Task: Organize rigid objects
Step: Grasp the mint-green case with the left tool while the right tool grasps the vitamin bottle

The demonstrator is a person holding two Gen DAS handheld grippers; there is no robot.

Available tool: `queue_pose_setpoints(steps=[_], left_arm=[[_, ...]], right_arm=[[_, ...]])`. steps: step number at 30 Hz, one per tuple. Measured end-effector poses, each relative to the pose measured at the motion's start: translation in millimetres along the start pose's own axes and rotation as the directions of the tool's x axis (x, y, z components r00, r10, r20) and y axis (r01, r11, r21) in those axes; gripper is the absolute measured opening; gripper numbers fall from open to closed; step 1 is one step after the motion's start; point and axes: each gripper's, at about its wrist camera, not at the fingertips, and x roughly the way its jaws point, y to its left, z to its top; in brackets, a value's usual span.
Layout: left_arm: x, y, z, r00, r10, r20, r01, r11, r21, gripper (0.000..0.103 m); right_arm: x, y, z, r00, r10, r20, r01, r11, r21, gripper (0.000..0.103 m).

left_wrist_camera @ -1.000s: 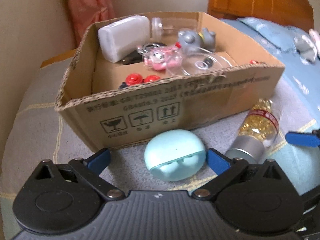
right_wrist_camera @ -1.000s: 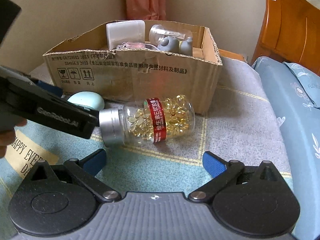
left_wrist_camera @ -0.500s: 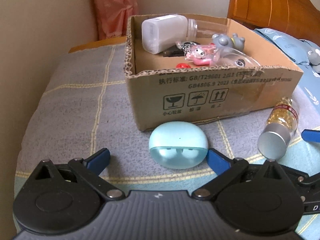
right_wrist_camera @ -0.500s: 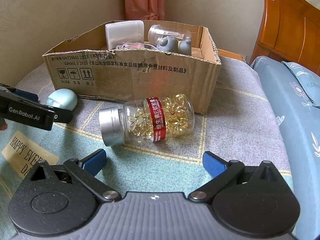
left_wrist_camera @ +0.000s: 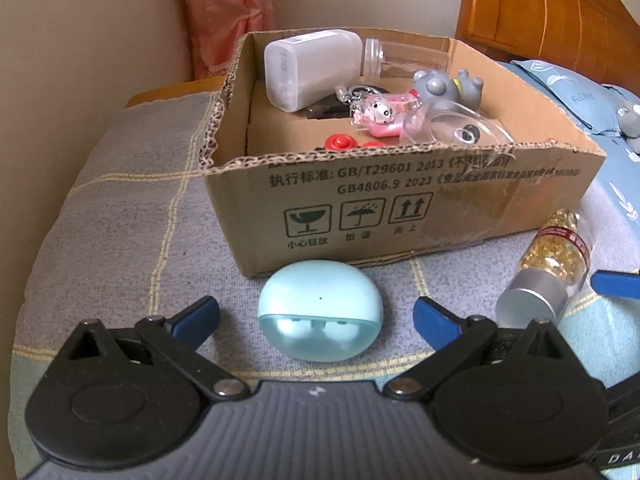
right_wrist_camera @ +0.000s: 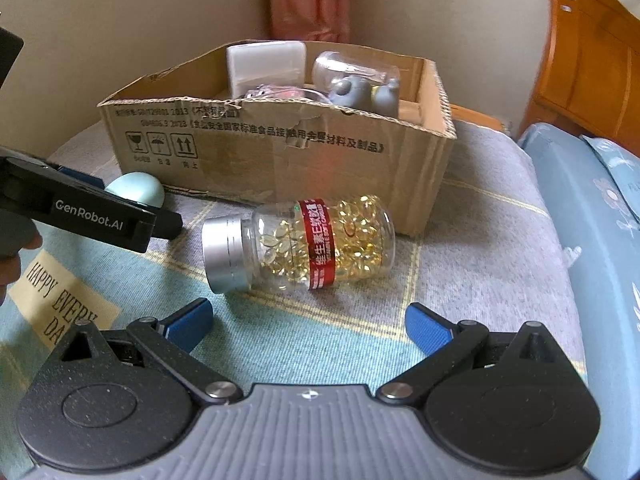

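Note:
A light blue earbud case lies on the bed in front of the cardboard box. My left gripper is open, its blue fingertips on either side of the case without touching it. A clear bottle of golden capsules with a silver cap and red label lies on its side before the box. My right gripper is open and empty just in front of the bottle. The bottle also shows in the left wrist view, and the case in the right wrist view.
The box holds a white case, a clear jar, a grey toy, a pink keychain and red pieces. A wooden headboard and blue bedding are at right. A wall and curtain are behind.
My left gripper swung around the box corner and moved closer to the earbud case, which now lies between its fingertips. My right gripper edged slightly nearer the bottle.

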Motion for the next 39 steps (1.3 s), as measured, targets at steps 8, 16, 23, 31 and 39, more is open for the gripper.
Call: queue_pose_setpoints(steps=[8, 16, 23, 31, 39], left_arm=[[-2, 0, -4, 1.000, 0.002, 0.015, -0.002, 1.000, -0.005, 0.102], [-2, -1, -5, 1.000, 0.007, 0.023, -0.007, 1.000, -0.011, 0.102], [-2, -1, -5, 1.000, 0.011, 0.019, -0.011, 1.000, -0.016, 0.102], [-5, -1, -8, 1.000, 0.011, 0.029, -0.010, 1.000, -0.012, 0.099], [-5, 4, -6, 0.999, 0.008, 0.047, -0.007, 1.000, -0.011, 0.086]], right_arm=[[7, -4, 10, 0.999, 0.041, -0.016, -0.041, 0.998, -0.048, 0.103], [5, 0, 21, 0.996, 0.083, 0.020, -0.081, 0.992, -0.101, 0.103], [10, 6, 29, 0.998, 0.059, 0.024, -0.055, 0.989, -0.136, 0.103], [-4, 13, 25, 1.000, 0.023, 0.004, -0.022, 0.996, -0.083, 0.097], [-14, 19, 19, 0.999, 0.036, -0.011, -0.037, 0.997, -0.064, 0.097]])
